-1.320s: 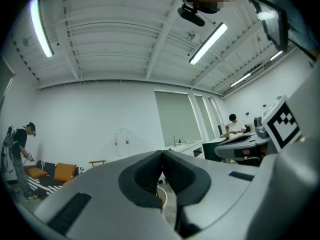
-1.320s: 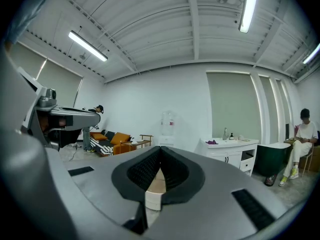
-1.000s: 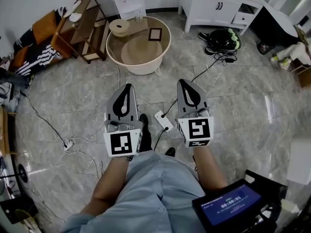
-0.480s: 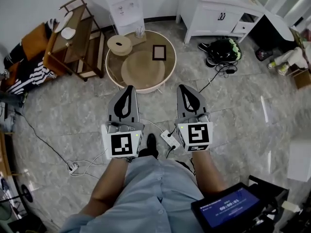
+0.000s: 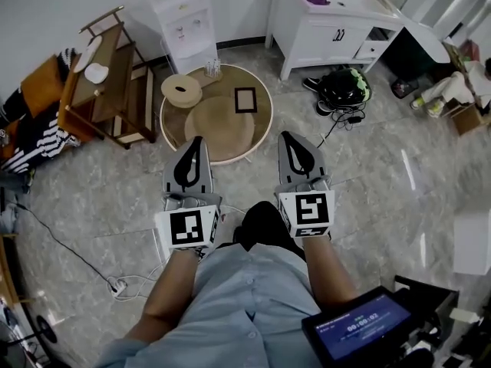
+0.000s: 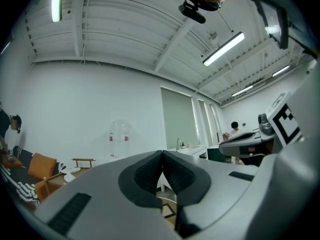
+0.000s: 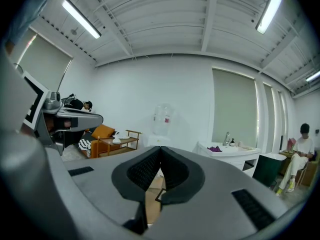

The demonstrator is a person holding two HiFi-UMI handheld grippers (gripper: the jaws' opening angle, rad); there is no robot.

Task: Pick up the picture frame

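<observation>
Nearest, the left gripper (image 5: 193, 142) and right gripper (image 5: 292, 138) sit side by side, each with jaws closed on nothing. Beyond them, at 12 o'clock, stands a round table (image 5: 261, 133). The picture frame (image 5: 245, 100) lies flat in its 2 o'clock sector, apart from both grippers. Farthest, a white cabinet (image 5: 330, 33) stands at 1 o'clock.

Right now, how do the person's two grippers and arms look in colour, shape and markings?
The left gripper and right gripper are alike: light grey shells tapering to a tip, with black ribbed pads. Each carries a white cube with black square markers at its rear. The person wears a light blue buttoned shirt; the forearms are unsleeved.
</observation>
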